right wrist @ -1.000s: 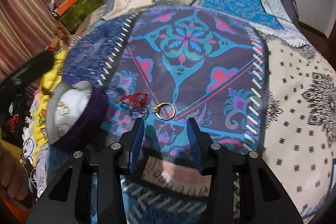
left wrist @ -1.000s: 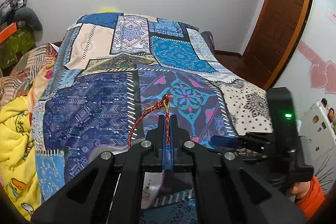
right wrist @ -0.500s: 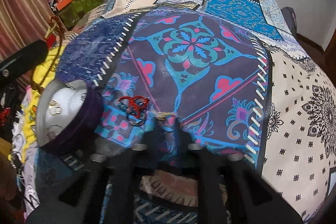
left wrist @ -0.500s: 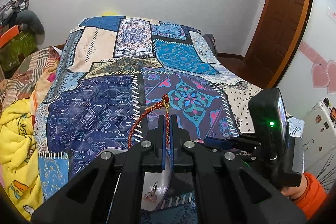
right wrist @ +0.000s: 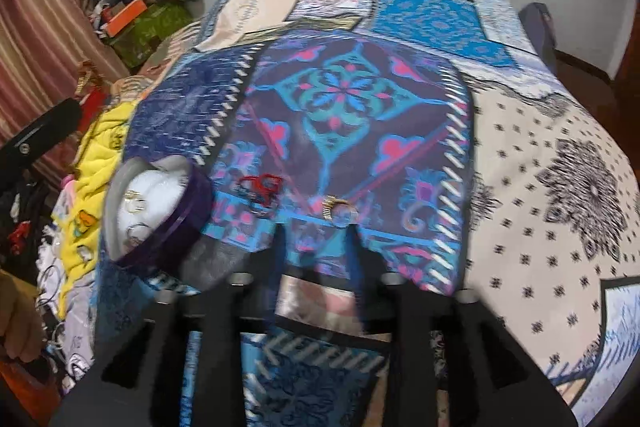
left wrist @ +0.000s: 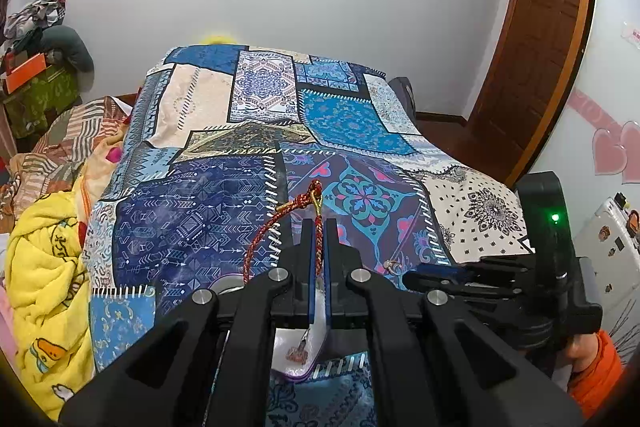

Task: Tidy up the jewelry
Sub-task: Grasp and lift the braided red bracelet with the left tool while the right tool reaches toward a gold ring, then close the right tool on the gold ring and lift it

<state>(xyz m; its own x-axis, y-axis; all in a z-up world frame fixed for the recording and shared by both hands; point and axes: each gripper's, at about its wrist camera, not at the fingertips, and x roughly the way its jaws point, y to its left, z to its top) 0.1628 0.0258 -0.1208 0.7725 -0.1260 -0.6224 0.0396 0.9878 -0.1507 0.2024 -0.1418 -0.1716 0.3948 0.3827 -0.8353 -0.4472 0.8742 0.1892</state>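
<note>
The left claw [left wrist: 319,231] is clamped fully closed on a braided red-and-gold cord bracelet [left wrist: 276,227], whose free loop arcs up and to the left of the tips before dropping back toward the bed. Below the closed jaws, in the left wrist view, lies a pale pad [left wrist: 302,343] with a small trinket on it (too small to identify).

The right claw [right wrist: 316,227] is blurred in its own view; its jaws are opening, standing only partly apart. A gold ring [right wrist: 335,207] sits just at the tips, between them and slightly on the far side. Whether the pads touch it cannot be told through the blur; it appears to rest on the patchwork bedspread [right wrist: 520,187], or barely above it.

The relation the next move turns on is the ring's place against the round purple jewelry box [right wrist: 160,211]. The box stands open on the bed to the left of the right claw and slightly nearer, its white lining already carrying a few rings. Between ring and box lies a small tangle of red thread jewelry [right wrist: 260,189], directly on the straight path. The right claw is plainly the nearer one to the ring, being right at it; the left claw is occupied with the bracelet. A carry from ring to box would probably run leftward, passing over the red tangle without snagging it.
</note>
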